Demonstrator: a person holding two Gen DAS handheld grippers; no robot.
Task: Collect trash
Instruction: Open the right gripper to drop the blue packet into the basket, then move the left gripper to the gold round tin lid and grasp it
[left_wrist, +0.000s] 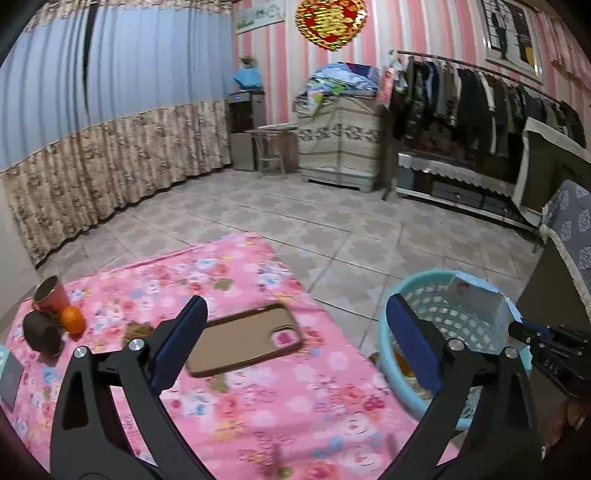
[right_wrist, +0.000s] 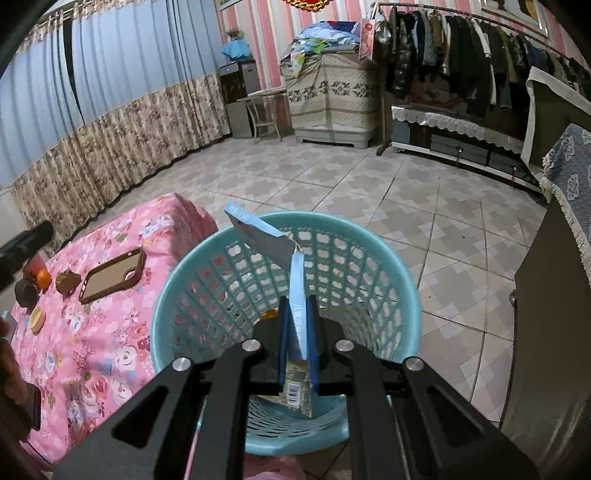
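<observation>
Holding: right gripper is clamped tight on a flattened light-blue carton, its pads pressing both faces.
Carton place: it stands up between the pads, over the open mouth of the turquoise basket; its opened top flap leans toward the far-left rim. In the left wrist view the carton shows inside the basket, with the right gripper at its right side.
Left gripper: left gripper has its jaws spread wide with nothing between them; it hangs over the near part of the bench.
Basket: it sits on the tiled floor, just beside the right edge of the bench; some scraps lie at its bottom, too small to tell apart.
Bench cover: pink flowered cloth.
On the bench: a phone case lying flat with its brown rim up; well to its left a red cup, an orange and a dark round container grouped closely together.
Also seen from the right wrist: a small brown crumpled piece just left of the phone case, and a small round tan lid nearer the camera.
</observation>
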